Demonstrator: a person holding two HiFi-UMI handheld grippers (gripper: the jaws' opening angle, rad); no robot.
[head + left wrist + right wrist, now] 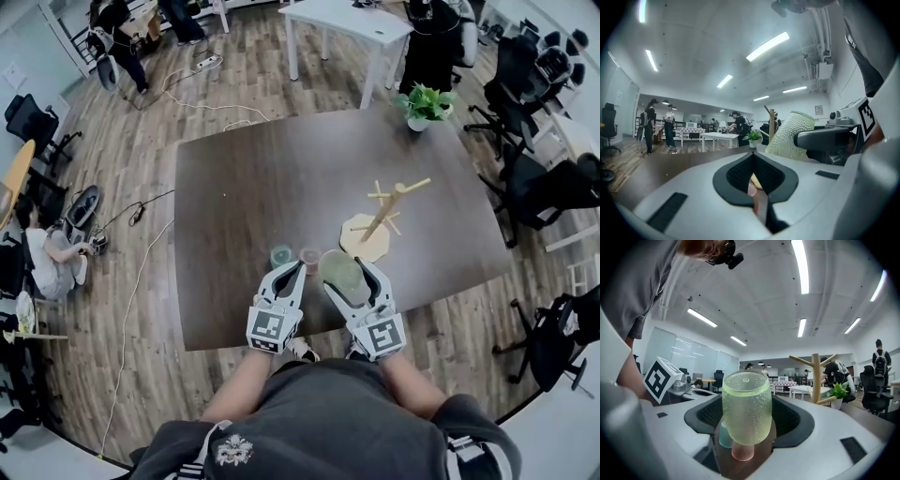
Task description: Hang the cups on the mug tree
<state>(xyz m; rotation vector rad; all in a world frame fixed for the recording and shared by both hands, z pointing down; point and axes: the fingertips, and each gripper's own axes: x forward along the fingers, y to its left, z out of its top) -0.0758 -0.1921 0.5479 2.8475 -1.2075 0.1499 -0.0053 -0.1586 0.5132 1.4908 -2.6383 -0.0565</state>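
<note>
- Dark brown table (244, 187) lies under both grippers, which hover just inside its near edge. Wide bare tabletop stretches ahead of them and off to the left.
- Pale green pebbled cup (342, 272) is clamped between the jaws of the right gripper (349, 281), lifted off the table.
- In the right gripper view the cup's long axis stands roughly upright across the jaws. A flat round end is on top and the body bulges below. I cannot tell which end is the mouth, and its handle does not show.
- Wooden mug tree (386, 214) stands on a pale base just ahead and to the right of the right gripper. Its trunk is upright and its pegs slant upward, apart from the held cup.
- Left gripper (289, 272) has its jaws drawn together to a thin slit, with nothing between them.
- Teal cup (280, 255) stands on the table just ahead of the left gripper's tips. Pink cup (310, 258) stands beside it, ahead of the gap between the two grippers.
- Potted plant (424, 105) sits far ahead, near the far right corner.
</note>
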